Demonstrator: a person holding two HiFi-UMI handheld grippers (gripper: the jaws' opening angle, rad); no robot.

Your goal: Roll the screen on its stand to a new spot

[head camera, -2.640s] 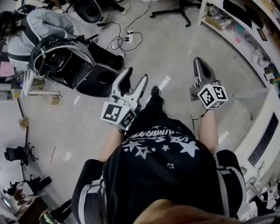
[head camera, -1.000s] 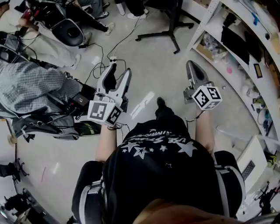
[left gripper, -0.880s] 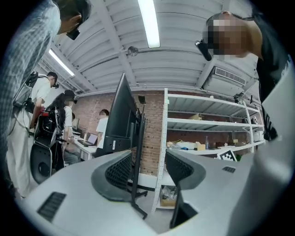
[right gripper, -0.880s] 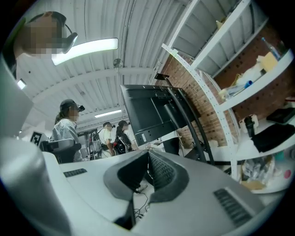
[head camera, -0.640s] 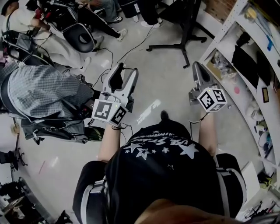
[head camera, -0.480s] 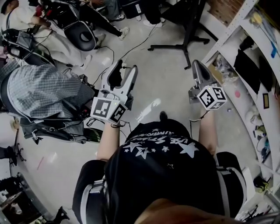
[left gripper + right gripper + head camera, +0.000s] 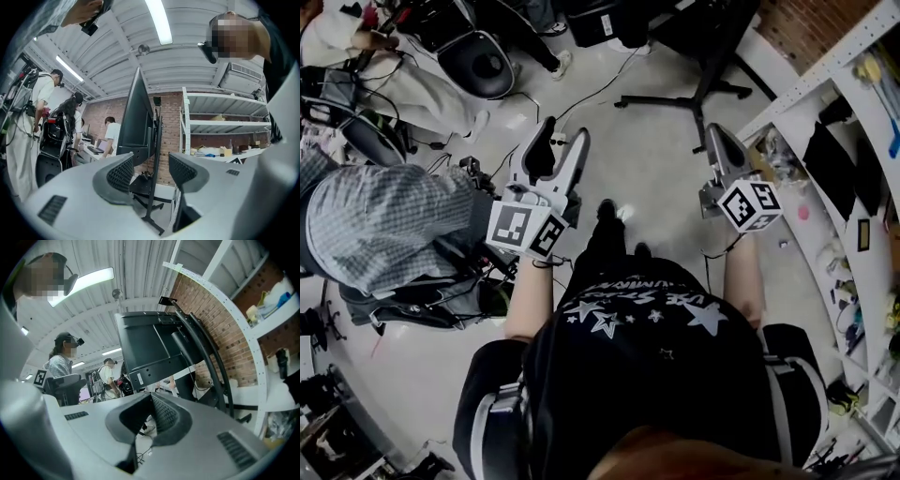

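Note:
The black screen (image 7: 137,115) on its wheeled stand stands ahead of me, edge-on in the left gripper view, with its pole (image 7: 153,187) running down to the floor. The right gripper view shows the screen's back (image 7: 150,345) and the stand's curved black bars (image 7: 206,357). In the head view the stand's base legs (image 7: 680,97) lie on the floor just beyond both grippers. My left gripper (image 7: 563,137) is open with nothing between its pads (image 7: 121,174). My right gripper (image 7: 715,137) is shut and empty. Neither touches the stand.
A person in a checked shirt (image 7: 380,220) bends over gear at the left, close to my left gripper. An office chair (image 7: 483,64) and floor cables (image 7: 591,89) lie beyond. White shelving (image 7: 848,131) lines the right side, against a brick wall (image 7: 171,140).
I have walked forward: the stand's base legs and the shelves have come nearer in the head view. Both grippers keep their pose and jaw state.

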